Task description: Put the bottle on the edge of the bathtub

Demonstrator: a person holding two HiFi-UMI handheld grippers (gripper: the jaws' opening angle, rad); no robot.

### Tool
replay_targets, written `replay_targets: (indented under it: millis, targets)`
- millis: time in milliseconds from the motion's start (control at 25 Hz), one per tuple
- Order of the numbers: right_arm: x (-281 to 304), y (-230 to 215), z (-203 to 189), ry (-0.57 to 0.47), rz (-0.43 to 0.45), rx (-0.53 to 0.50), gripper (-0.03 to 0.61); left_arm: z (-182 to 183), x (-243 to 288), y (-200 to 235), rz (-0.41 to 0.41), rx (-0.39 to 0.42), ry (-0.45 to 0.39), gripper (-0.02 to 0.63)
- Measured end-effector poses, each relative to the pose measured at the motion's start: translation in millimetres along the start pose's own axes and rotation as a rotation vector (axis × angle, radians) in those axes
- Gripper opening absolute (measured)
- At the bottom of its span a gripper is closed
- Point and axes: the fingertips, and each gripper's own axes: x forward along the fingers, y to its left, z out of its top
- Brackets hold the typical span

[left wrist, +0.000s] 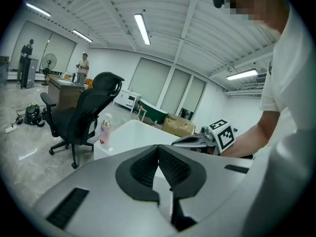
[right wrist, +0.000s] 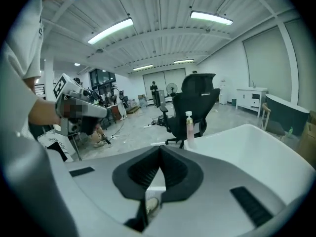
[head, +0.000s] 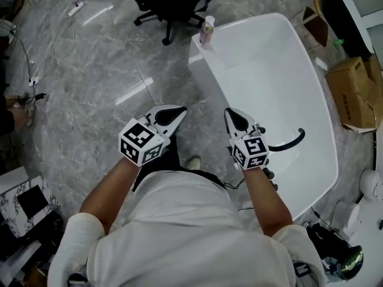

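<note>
A pink bottle [head: 207, 30] with a white pump cap stands upright on the far corner rim of the white bathtub [head: 195, 57]. It also shows in the left gripper view as the bottle [left wrist: 104, 130] and in the right gripper view as the bottle [right wrist: 189, 127]. My left gripper [head: 178, 111] and right gripper [head: 231, 115] hover side by side close to my body, well short of the bottle. In its own view the left gripper [left wrist: 158, 150] has its pads together with nothing between them. The right gripper [right wrist: 160, 153] stands the same, shut and empty.
A black office chair [head: 173, 2] stands just behind the tub's far corner. A black curved fitting [head: 291, 142] lies inside the tub near my right hand. A cardboard box [head: 358, 91] sits right of the tub. Cables [head: 30, 70] trail on the marble floor at left.
</note>
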Motion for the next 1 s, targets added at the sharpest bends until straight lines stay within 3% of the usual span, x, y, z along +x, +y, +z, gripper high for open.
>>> replay_targets:
  millis: [200,440,1000]
  targets:
    - [-69.1,40.0,-1.2,0.008,0.065,-0.027,0.009,-10.3,-11.4,-53.9,-0.024,-0.006,0.008,0.018]
    - [-125.5,56.2,11.1,-0.042,0.059,-0.035,0.009,-20.2,-28.7,-93.1,-0.032,0.017,0.032,0.018]
    - [-175.0,78.7,6.5,-0.085,0.048,-0.046,0.008,-22.5,-40.3,-145.9,-0.071,0.081,0.027,0.018]
